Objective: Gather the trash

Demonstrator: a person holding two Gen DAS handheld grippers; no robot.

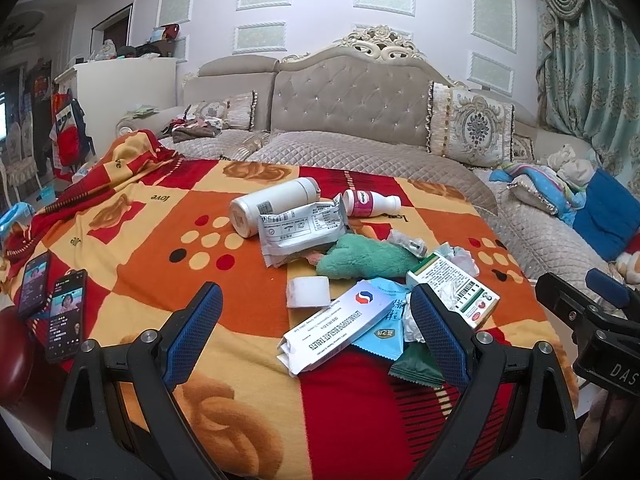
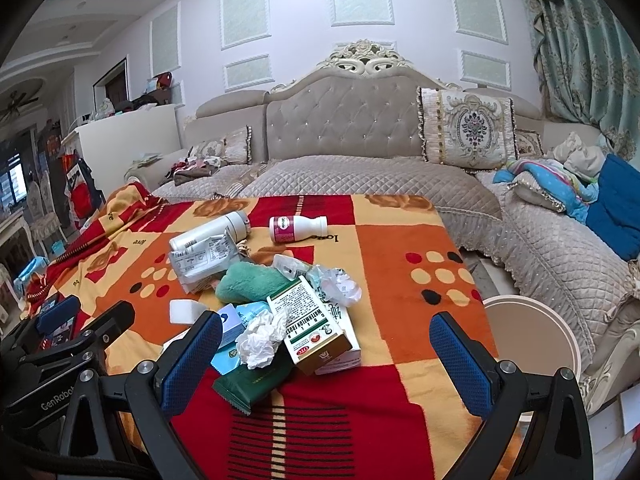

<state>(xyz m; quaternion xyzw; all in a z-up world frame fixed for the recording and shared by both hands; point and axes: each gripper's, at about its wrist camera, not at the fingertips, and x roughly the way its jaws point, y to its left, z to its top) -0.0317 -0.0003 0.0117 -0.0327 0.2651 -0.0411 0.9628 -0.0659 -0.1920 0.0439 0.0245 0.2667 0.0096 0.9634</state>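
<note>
- A patchwork blanket [image 1: 168,240] in red, orange and yellow covers a low surface in front of a tufted grey sofa [image 1: 352,96]; the trash lies heaped on it, right of the middle.
- The left gripper [image 1: 316,336] hovers low, jaws wide apart and empty, with the white tablet box [image 1: 336,324] lying between its fingers.
- The right gripper [image 2: 326,356] is likewise spread and holds nothing; the crumpled tissue [image 2: 260,340] and the green-and-white carton [image 2: 316,328] sit just ahead of it.
- A round bin [image 2: 532,344] shows at the blanket's right edge, probably where the trash should go.
- Doing it well likely means taking the top, nearest piece first, closing across a box's narrow sides so it does not crumple and slip.
- Behind lie a white bottle [image 1: 272,204], a pink-labelled bottle [image 1: 370,204], a grey pouch [image 1: 300,232] and a green plush cloth [image 1: 360,258], which may not be trash.
- Two phones [image 1: 52,304] rest at the left, well apart from the pile, to be left alone.
- The grippers are close together, so reaches could collide.
</note>
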